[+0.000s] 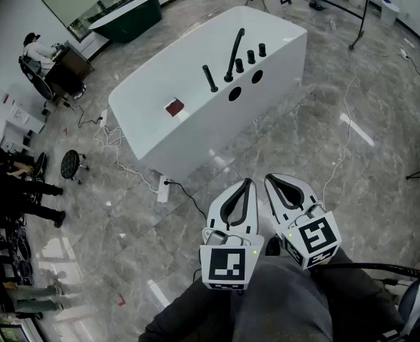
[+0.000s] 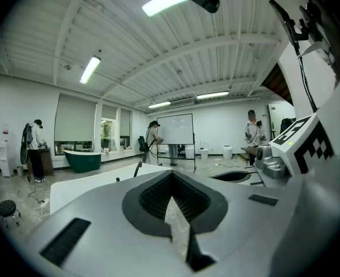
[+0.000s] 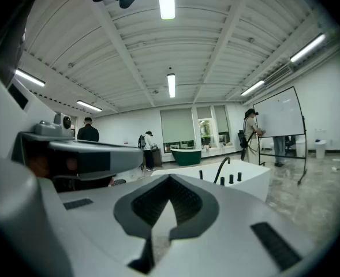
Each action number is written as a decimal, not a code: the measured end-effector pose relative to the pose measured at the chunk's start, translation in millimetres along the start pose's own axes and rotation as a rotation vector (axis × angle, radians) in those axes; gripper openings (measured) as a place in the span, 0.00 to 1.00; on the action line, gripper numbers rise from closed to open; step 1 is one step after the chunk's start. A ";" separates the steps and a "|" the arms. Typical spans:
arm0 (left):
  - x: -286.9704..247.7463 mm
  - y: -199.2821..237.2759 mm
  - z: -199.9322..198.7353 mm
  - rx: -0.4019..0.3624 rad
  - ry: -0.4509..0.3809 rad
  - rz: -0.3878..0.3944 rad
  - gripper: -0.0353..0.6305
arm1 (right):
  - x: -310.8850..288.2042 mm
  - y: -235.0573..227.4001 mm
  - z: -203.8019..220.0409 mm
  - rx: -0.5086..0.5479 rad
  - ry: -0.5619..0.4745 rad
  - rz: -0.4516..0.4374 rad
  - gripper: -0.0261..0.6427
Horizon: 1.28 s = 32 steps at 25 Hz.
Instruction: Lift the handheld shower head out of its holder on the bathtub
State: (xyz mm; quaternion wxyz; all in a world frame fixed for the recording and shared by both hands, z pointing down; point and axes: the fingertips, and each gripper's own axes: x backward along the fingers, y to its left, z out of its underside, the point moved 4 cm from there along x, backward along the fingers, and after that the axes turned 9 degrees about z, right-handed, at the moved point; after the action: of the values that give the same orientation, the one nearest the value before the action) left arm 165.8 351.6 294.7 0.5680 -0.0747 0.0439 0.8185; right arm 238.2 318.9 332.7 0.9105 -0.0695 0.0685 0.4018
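Observation:
A white bathtub (image 1: 195,112) stands on the marble floor ahead of me. On its far deck a slim black handheld shower head (image 1: 210,78) stands upright in its holder, left of a curved black spout (image 1: 235,53) and three black knobs (image 1: 251,57). My left gripper (image 1: 248,182) and right gripper (image 1: 269,178) are side by side close to my body, well short of the tub. Both are shut with nothing between the jaws. The right gripper view shows the tub (image 3: 250,180) and spout (image 3: 221,169) far ahead. The left gripper view shows the tub (image 2: 89,183) at the left.
A power strip (image 1: 163,189) with cables lies on the floor at the tub's near corner. A black stool (image 1: 70,164) and people stand at the left. A dark green tub (image 1: 127,16) is at the back, and a whiteboard frame (image 1: 359,13) is at the top right.

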 end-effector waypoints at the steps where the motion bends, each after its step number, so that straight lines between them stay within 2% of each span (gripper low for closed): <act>1: -1.2 -0.9 0.7 0.004 -0.003 -0.004 0.06 | 0.1 -1.4 -1.3 0.002 0.007 0.001 0.04; 7: -7.9 -1.0 6.2 0.012 0.000 -0.017 0.06 | -3.6 -7.6 4.5 0.007 0.006 -0.015 0.04; 13: -26.5 24.5 15.0 0.039 0.000 -0.016 0.06 | -31.7 -7.1 12.7 0.016 0.041 -0.013 0.04; 17: -46.7 53.4 20.1 0.063 -0.001 0.000 0.06 | -66.9 -11.5 8.1 0.022 0.049 0.000 0.04; 23: -84.8 108.3 20.3 0.080 -0.009 0.019 0.06 | -134.7 -17.9 2.8 -0.025 0.043 -0.003 0.04; 32: -131.3 184.5 13.2 0.091 -0.010 0.043 0.06 | -221.1 -25.1 -12.3 -0.012 0.067 0.020 0.04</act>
State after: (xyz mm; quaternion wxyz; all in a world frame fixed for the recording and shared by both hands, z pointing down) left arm 37.2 167.7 327.9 0.5534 -0.0436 0.0799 0.8279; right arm 108.3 140.3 362.4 0.9032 -0.0878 0.0971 0.4087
